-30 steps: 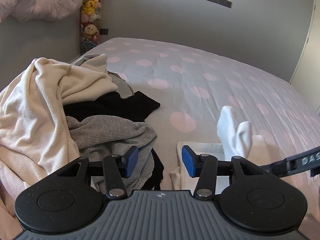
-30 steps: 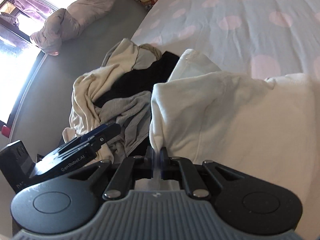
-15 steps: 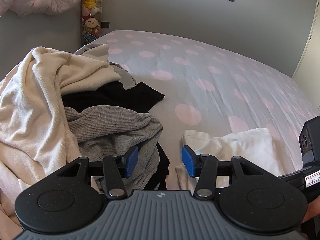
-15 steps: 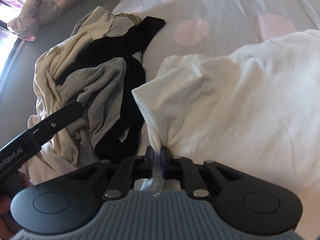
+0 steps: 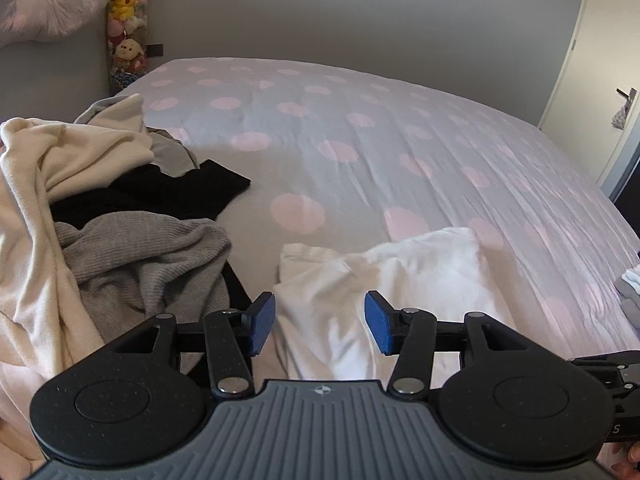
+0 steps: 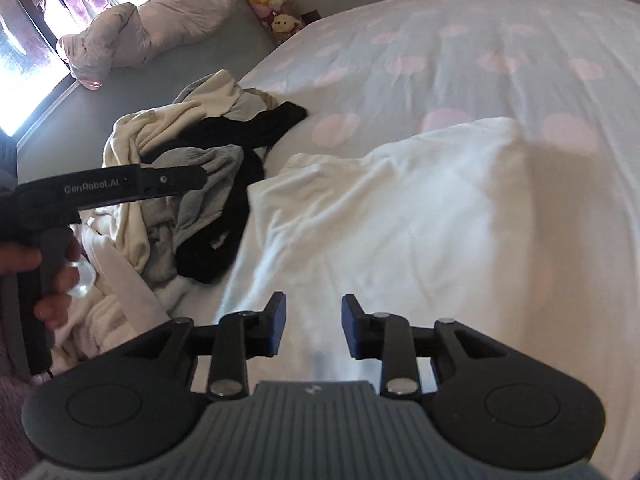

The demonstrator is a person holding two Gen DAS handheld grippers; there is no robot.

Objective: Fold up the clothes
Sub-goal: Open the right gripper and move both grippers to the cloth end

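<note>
The white shirt (image 6: 400,216) lay on the bed (image 6: 460,48) just beyond the right hand-held gripper (image 6: 313,326), whose jaws had just opened, gripping nothing.

white garment (image 6: 400,220) cut off at right edge, cream garment (image 5: 36,220) at left — folded stack (image 5: 630,284) barely visible

Dotted bed (image 5: 360,128); white garment (image 5: 384,280); clothes heap (image 5: 100,216)

My claw's matt black plastic arms (image 5: 224,344) meet smooth white cotton cloth (image 6: 400,220); left lies a ribbed grey knit (image 5: 140,256).
</note>
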